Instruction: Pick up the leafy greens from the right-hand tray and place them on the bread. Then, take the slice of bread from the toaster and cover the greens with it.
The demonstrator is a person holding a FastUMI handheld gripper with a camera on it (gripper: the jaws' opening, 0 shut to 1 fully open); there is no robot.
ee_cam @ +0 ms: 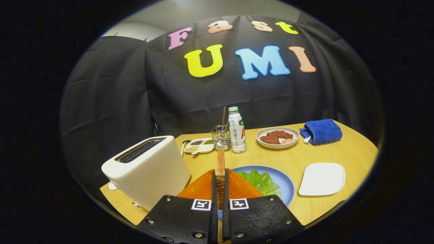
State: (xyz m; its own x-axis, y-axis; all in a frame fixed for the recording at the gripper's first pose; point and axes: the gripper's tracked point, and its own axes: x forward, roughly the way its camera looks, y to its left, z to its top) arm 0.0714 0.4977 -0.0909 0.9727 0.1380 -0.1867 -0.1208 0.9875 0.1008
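My gripper (pixel 220 189) is shut on a slice of bread (pixel 220 169), held upright and edge-on between both fingers, above the table. Just beyond the fingers lies a blue plate (pixel 286 185) with leafy greens (pixel 261 181) on it; the bread under the greens is hidden. To the left of the fingers stands a white toaster (pixel 147 169), its dark slots showing nothing sticking out. A white square tray (pixel 322 179) lies bare to the right of the blue plate.
At the back of the wooden table (pixel 352 152) stand a white bottle (pixel 237 130), a wire holder (pixel 220 137), a small divided dish (pixel 200 145), a plate of meat (pixel 277 137) and a rolled blue towel (pixel 321 131).
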